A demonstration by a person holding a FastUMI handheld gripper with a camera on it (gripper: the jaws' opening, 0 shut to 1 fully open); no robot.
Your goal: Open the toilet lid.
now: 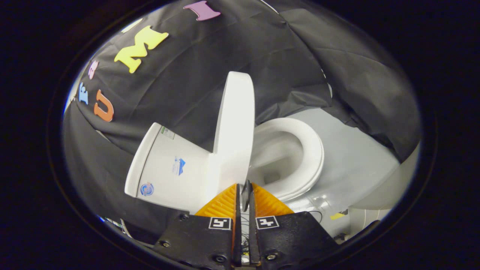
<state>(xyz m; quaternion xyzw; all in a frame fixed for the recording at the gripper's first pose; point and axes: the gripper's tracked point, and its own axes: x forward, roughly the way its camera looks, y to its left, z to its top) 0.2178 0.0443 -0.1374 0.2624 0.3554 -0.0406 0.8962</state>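
Observation:
The view is rolled sideways. The white toilet lid (234, 127) stands raised, nearly upright off the seat, edge-on to me. Its rim runs down between my two fingers, and my gripper (245, 191) is shut on that edge. The white seat ring (313, 157) and the open bowl (279, 157) lie bare beyond the fingers on one side of the lid. On the other side sits the white tank (168, 168) with small stickers on it.
Black cloth of the booth wall (180, 82) hangs close behind the tank and the lid. A pale grey floor (356, 157) spreads past the bowl, with a yellow scrap (336, 216) and thin cables near the toilet's base.

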